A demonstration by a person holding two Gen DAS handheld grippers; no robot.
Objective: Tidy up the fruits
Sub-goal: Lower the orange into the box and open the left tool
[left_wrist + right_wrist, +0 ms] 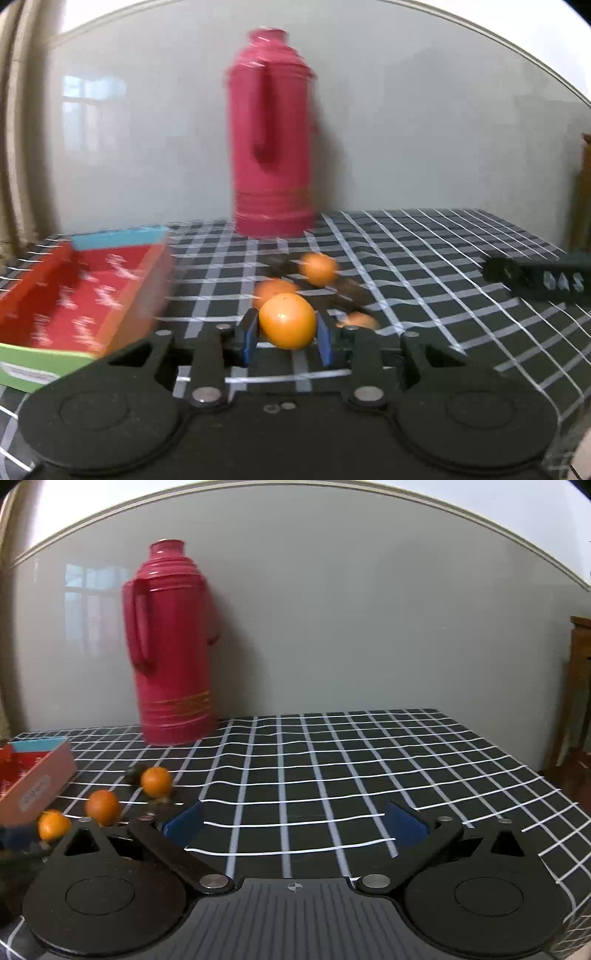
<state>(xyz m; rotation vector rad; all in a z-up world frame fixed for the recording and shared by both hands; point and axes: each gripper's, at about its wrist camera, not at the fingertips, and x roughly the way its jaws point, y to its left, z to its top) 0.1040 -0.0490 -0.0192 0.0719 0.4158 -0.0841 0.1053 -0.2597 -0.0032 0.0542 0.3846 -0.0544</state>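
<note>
My left gripper (287, 326) is shut on an orange (291, 314), its blue pads (250, 334) pressing both sides and holding it just above the checked cloth. Three more oranges lie on the cloth beyond it: one far (318, 268), one close behind (273, 288), one partly hidden at the right (360, 320). In the right wrist view, my right gripper (295, 825) stands open over bare cloth with nothing between its fingers. Oranges (157, 781) (102, 806) lie to its left, and the held orange (54, 824) shows at the left edge.
An open red box (85, 295) (37, 775) with a blue end and a green flap sits at the left. A tall pink thermos (271, 147) (171, 646) stands at the back against the wall. The black checked tablecloth (332, 768) stretches to the right. A wooden piece of furniture (580, 686) stands beyond the table's right edge.
</note>
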